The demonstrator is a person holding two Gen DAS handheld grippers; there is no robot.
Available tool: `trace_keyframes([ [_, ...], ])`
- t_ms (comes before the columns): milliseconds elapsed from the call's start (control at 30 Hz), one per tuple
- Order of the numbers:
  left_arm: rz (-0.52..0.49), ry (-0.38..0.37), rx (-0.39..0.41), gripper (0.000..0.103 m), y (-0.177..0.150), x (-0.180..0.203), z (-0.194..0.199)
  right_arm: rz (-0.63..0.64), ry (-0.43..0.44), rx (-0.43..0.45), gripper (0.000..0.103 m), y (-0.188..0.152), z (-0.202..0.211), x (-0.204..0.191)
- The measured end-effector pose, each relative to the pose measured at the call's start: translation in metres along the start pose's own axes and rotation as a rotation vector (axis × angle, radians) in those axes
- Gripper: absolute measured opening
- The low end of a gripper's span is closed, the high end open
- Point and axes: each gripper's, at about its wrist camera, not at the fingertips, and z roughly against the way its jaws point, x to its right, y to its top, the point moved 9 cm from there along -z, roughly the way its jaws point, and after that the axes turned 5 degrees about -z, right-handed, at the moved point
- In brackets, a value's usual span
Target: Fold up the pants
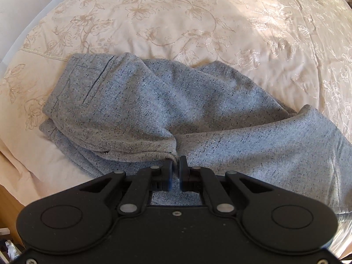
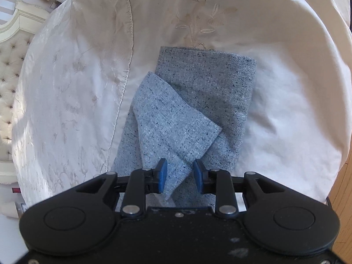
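Note:
Grey speckled pants [image 1: 132, 105] lie crumpled on the cream bedspread [image 1: 198, 22], waistband and pocket slit to the left, a leg running off to the right. My left gripper [image 1: 176, 162] is shut on a bunched seam edge near the crotch. In the right wrist view the leg ends [image 2: 209, 83] lie on the bedspread [image 2: 286, 110], one folded-over flap [image 2: 171, 123] crossing the other leg. My right gripper [image 2: 180, 171] hangs just above that flap, jaws apart. The flap's lower point lies between the blue pads [image 2: 162, 173], which do not pinch it.
A tufted cream headboard [image 2: 13, 55] stands at the left in the right wrist view, with wooden floor [image 2: 343, 176] past the bed edge on the right. A scalloped seam [image 2: 129, 44] runs down the bedspread beside the legs. Embroidered bedspread stretches beyond the pants.

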Motion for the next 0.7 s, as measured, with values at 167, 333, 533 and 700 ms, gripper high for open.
trace_keyframes([
  [167,0.018,-0.029,0.016,0.007,0.006,-0.004,0.004,0.223,0.037,0.135,0.002,0.006,0.024,-0.049],
  [333,0.034,-0.056,0.043,0.007,0.017,-0.007,0.009,0.296,0.080,0.116,0.022,0.018,0.049,-0.089],
  [533,0.020,-0.055,0.036,0.007,0.009,-0.006,0.005,0.308,0.022,0.032,0.037,-0.006,0.047,-0.049],
  [700,-0.011,-0.051,0.026,0.007,0.005,-0.005,0.003,0.375,-0.026,0.015,0.038,-0.047,0.042,-0.029],
])
